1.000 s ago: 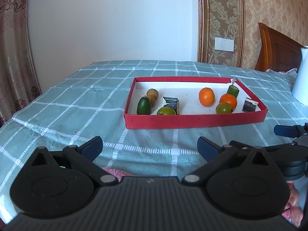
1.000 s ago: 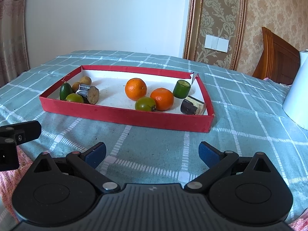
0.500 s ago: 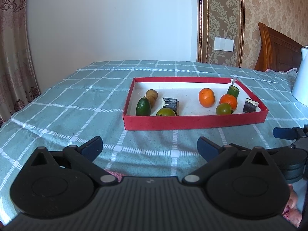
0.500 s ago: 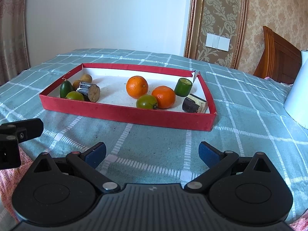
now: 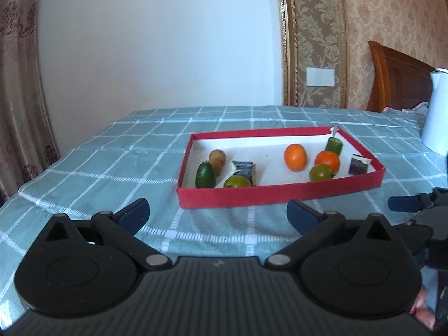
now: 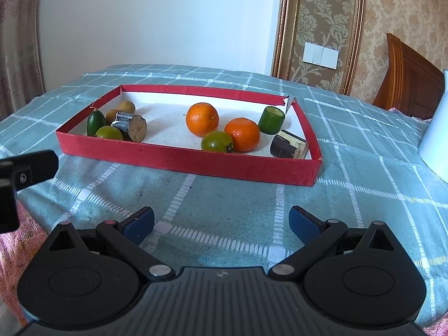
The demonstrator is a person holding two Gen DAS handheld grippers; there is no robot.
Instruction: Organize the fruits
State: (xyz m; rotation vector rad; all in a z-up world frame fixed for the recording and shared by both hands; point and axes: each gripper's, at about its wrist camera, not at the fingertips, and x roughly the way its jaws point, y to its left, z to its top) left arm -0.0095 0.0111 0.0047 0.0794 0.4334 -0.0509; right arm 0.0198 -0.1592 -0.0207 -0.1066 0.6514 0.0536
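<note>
A shallow red tray [image 5: 280, 194] [image 6: 182, 158] lies on the checked cloth ahead of both grippers. It holds two oranges [image 6: 202, 119] [image 6: 242, 134], green round fruits [image 6: 217, 141] [image 6: 109, 133], a dark green oval fruit [image 5: 205, 175], brown small fruits [image 5: 217, 156], dark cut cane pieces [image 6: 131, 126] [image 6: 289, 144] and a green cut piece [image 6: 271, 119]. My left gripper [image 5: 218, 215] is open and empty, short of the tray's near wall. My right gripper [image 6: 221, 222] is open and empty, also short of the tray.
A white cylinder [image 5: 436, 114] [image 6: 435, 142] stands on the table to the right of the tray. A wooden headboard [image 6: 411, 84] is at the back right. Pink cloth [image 6: 16, 240] shows at the near table edge. A curtain [image 5: 19, 98] hangs at the left.
Both views have tilted so the tray sits a little higher in the frame and slightly turned. Both grippers stay open and empty. The fruits have not moved.
</note>
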